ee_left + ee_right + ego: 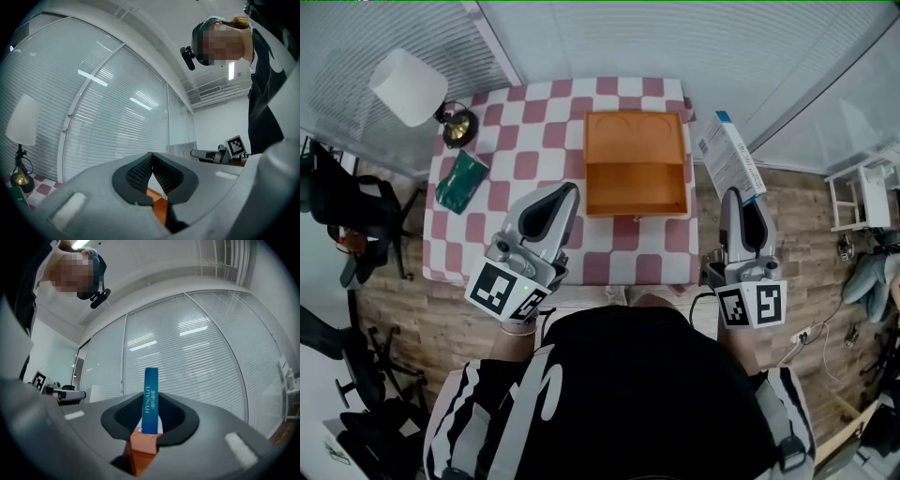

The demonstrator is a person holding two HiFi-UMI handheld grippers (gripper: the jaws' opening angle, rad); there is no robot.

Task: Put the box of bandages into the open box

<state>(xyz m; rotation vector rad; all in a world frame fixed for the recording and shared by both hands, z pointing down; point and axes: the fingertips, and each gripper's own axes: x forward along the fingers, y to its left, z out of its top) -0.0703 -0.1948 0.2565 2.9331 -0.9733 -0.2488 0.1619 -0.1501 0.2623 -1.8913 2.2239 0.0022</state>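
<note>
Blinds (197,357) — bandage-box (150,399) lettering, right gripper view

free: table (619,248) before open box (636,165) | obstacles: lamp (409,86), green pouch (461,179) at left

Bright and even in the head view, with diffuse light and only weak, soft shadows beside the table (525,169). A little darker in the lower corners. Strongly bent at the edges in both gripper views, with a black round border. White streaks of glare from long ceiling lights on the blinds (117,122). Soft and out of focus on the near grey body of the left gripper (152,161). Sharp enough on the box of bandages (150,399) for reading the print.
</note>
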